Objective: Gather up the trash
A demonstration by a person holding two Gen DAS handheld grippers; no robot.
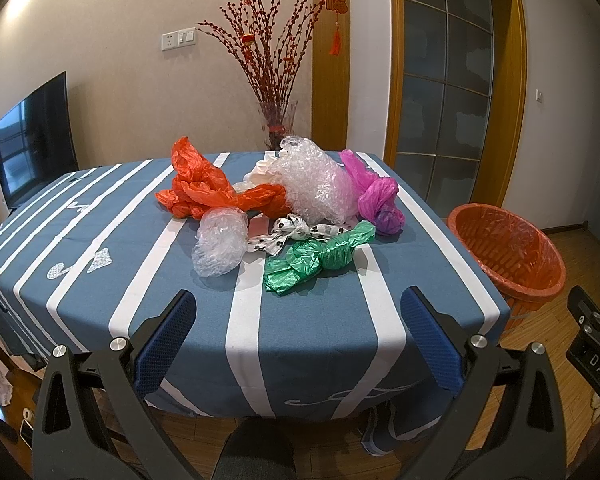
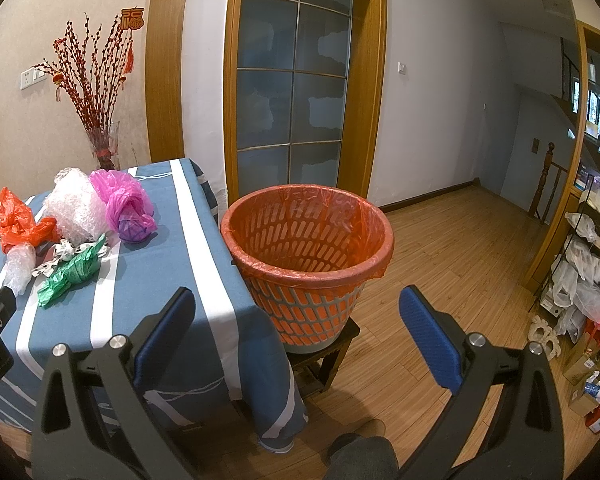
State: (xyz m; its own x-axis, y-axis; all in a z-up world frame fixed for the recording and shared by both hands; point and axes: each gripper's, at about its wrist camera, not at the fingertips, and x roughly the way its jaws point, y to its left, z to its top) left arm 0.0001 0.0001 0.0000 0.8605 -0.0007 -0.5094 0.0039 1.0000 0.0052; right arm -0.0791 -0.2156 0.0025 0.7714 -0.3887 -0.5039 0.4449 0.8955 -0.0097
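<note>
Left wrist view shows the left tool (image 1: 298, 332) spread wide and empty, short of the trash heaped mid-tabletop (image 1: 100, 216): a green bag (image 1: 320, 258) nearest, bubble wrap (image 1: 316, 186), an orange bag (image 1: 212, 190); the right tool (image 2: 296, 330) likewise gapes empty before the lined bin (image 2: 308, 240) on a stool beside the tabletop's edge; a loose pinch on slippery film could slip, and tangled pieces may drag neighbours off onto the floor (image 2: 460, 248).

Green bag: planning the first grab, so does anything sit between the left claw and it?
Nothing visible does. Only bare striped tablecloth separates the open left claw from the green bag, the pile's nearest piece.
</note>
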